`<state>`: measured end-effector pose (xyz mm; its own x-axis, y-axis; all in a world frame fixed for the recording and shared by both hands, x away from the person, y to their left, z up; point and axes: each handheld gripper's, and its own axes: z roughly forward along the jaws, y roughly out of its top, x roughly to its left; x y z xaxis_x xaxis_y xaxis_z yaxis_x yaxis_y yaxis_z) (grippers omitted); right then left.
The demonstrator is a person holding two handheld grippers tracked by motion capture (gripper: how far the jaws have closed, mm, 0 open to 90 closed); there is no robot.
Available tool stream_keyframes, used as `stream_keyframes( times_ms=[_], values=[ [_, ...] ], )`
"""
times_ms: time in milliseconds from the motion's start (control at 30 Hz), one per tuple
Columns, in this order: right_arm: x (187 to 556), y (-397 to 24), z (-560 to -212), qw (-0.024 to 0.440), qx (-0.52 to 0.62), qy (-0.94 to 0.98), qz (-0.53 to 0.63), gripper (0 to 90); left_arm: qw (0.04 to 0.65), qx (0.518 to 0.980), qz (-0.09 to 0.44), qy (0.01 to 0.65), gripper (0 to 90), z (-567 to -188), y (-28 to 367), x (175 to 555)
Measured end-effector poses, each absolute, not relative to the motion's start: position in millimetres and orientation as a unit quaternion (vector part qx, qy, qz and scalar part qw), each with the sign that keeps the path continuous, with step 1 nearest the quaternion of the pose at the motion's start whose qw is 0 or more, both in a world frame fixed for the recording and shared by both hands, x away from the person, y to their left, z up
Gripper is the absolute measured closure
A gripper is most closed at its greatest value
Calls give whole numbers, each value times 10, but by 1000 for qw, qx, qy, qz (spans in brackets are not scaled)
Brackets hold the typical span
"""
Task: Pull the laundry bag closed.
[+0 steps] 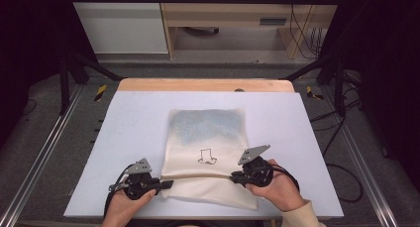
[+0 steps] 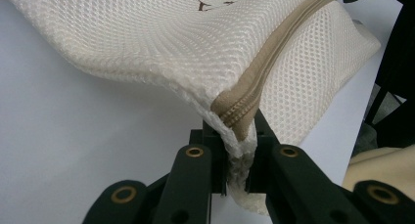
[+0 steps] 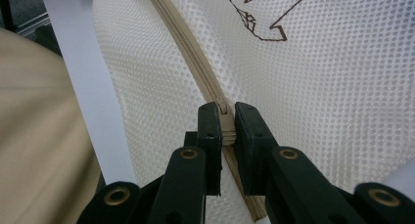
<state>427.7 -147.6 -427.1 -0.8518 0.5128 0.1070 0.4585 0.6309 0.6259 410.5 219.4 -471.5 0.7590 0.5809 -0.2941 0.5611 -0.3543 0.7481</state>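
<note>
Both grippers pinch a cream mesh zip bag at the near edge of the table.

High view: the mesh laundry bag [image 1: 207, 152] lies mid-table [image 1: 133, 123], its near end by the near edge; the left gripper [image 1: 167, 184] meets its near-left corner, the right gripper [image 1: 234, 176] its right side, each in a hand.
Left gripper view: the jaws are pressed on the bag's corner [image 2: 235, 136], at the end of the tan zipper [image 2: 274, 53].
Right gripper view: the jaws clamp what looks like the zipper pull [image 3: 225, 122] on the zipper [image 3: 186, 48], below a brown outline print [image 3: 266, 13].
</note>
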Motion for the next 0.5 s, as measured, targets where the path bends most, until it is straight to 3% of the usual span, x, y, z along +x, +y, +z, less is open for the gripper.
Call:
stream_keyframes(
  times_ms=[500],
  values=[
    [4241, -1602, -4285, 42, 279, 897, 340, 820, 451, 823, 11, 345, 827, -4709, 2194, 4104]
  ],
)
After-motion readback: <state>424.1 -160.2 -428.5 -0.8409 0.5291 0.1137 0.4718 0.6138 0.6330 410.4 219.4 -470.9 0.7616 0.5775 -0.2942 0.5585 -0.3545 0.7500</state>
